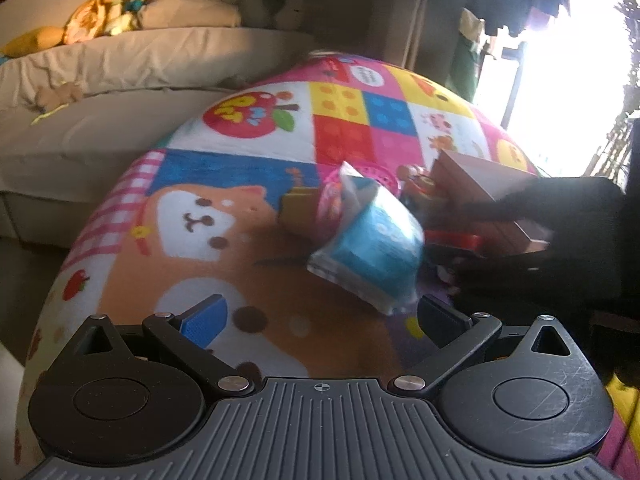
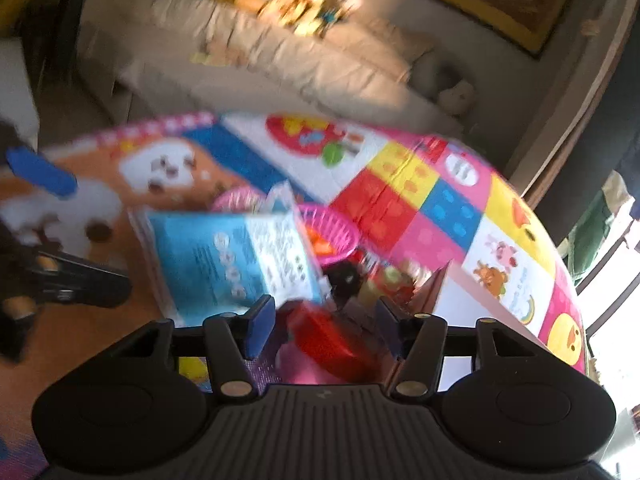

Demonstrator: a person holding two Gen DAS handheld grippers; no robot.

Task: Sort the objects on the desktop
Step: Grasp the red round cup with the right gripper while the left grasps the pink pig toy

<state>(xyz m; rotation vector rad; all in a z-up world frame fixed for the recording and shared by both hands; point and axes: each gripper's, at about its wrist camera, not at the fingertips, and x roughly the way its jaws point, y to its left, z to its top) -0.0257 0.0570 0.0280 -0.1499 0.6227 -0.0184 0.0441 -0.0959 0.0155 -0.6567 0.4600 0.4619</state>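
A blue and white packet point(image 1: 368, 248) sits tilted and blurred on the colourful play mat point(image 1: 240, 140), just ahead of my left gripper point(image 1: 320, 318), which is open with nothing between its fingers. In the right wrist view the same packet point(image 2: 236, 256) lies left of and beyond my right gripper point(image 2: 324, 328). Its jaws stand apart over a blurred red object point(image 2: 332, 344), and the pads do not press on it. A gloved hand point(image 1: 568, 232) reaches in from the right in the left wrist view.
A pink basket point(image 2: 328, 224) stands behind the packet. A pale box point(image 1: 480, 184) with small toys point(image 1: 416, 184) beside it sits at the right. A beige sofa point(image 1: 120, 80) with stuffed toys runs behind the mat point(image 2: 420, 200). Bright windows are on the right.
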